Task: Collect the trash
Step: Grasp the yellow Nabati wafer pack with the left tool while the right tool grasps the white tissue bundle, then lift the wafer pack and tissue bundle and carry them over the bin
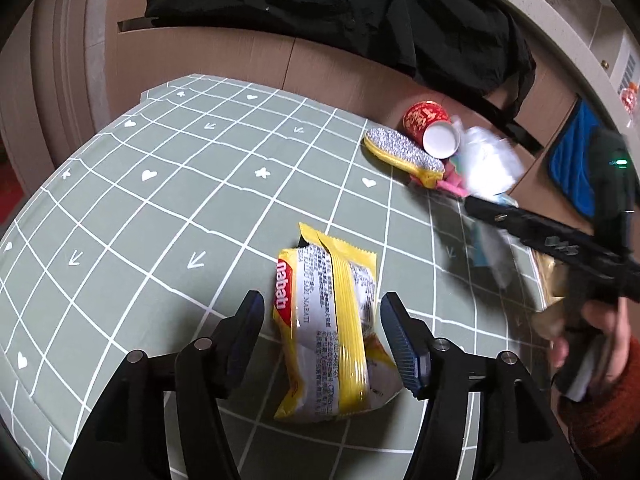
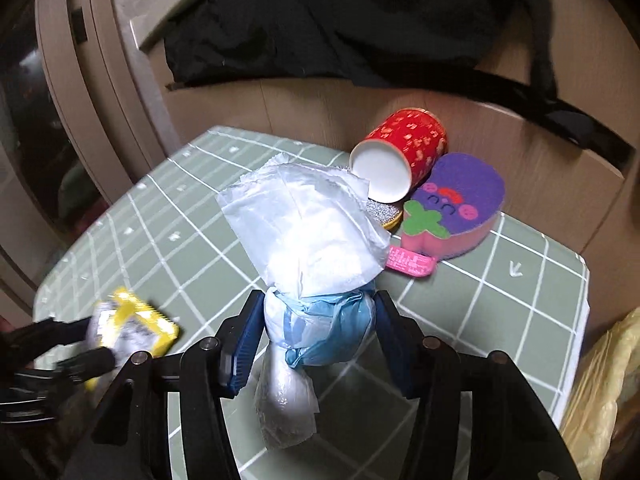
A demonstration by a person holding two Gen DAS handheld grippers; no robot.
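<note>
Right up against each lens are the black gripper frames, so starting there. Left gripper (image 1: 322, 336) has its blue pads spread on either side of the yellow wafer wrapper (image 1: 330, 332); there's a visible gap on the left pad and the right one sits just beside the foil, so it straddles the wrapper without pinching it. That wrapper lies flat on the green grid tablecloth (image 1: 160, 184), near the front edge.

Right gripper (image 2: 316, 336) has its pads against both sides of the white and blue plastic bag bundle (image 2: 308, 240), squeezing the knotted blue middle, with the crumpled white top fanning out above and a clear twisted tail hanging below. So that one's gripping the bag.

Going down in size: a big black garment (image 1: 340, 4) is draped over the cardboard-coloured panel behind the table. Off the table's right edge there's a yellowish plastic bag (image 2: 600, 380). At the far right of the cloth, a purple and pink cartoon sponge (image 2: 456, 212) lies flat with a pink tag. A red paper cup (image 2: 400, 156) lies tipped on its side just beside it, mouth toward the camera. A yellow-edged silver scrubber (image 1: 404, 156) sits touching the cup. A hand (image 1: 592, 328) with a rust-coloured sleeve holds the right gripper's handle.
</note>
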